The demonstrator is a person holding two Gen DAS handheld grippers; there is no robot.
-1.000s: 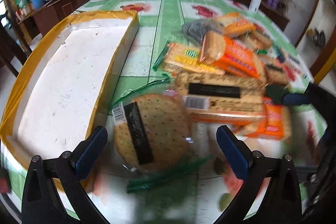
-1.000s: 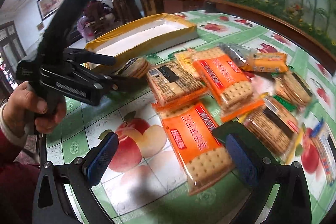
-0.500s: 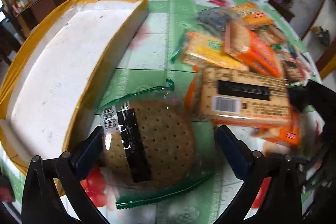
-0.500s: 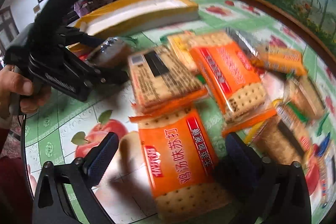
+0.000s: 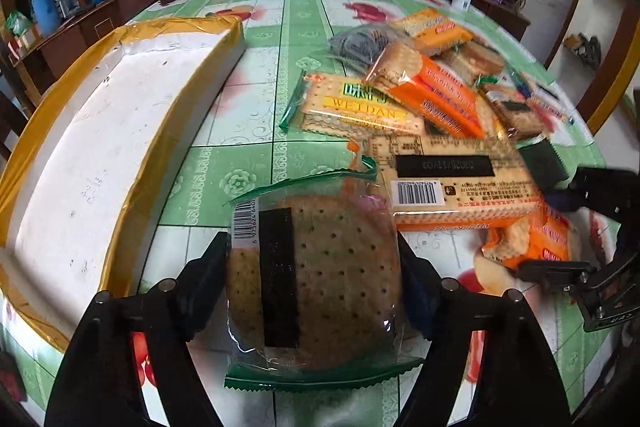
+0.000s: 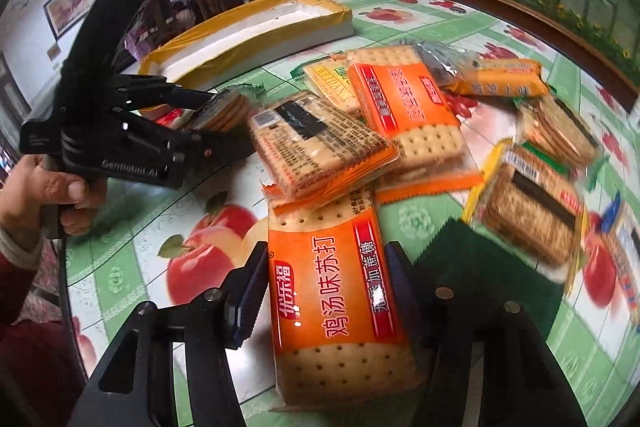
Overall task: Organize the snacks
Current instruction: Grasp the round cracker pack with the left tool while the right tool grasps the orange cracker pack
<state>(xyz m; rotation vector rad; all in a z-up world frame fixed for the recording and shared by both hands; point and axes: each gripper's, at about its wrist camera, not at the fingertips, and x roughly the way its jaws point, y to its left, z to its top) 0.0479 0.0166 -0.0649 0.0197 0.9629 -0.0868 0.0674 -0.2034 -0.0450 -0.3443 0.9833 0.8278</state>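
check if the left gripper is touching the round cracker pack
Touching: the left wrist view shows the left gripper pads pressed against both sides of the round cracker pack.

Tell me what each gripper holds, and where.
Left gripper clamps the round cracker pack across its left and right edges. Right gripper closes on the orange cracker pack by its long sides.

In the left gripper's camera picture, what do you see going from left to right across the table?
White tray with yellow edge → round cracker pack held in the left gripper → cracker pack with the barcode → right gripper at the far right.
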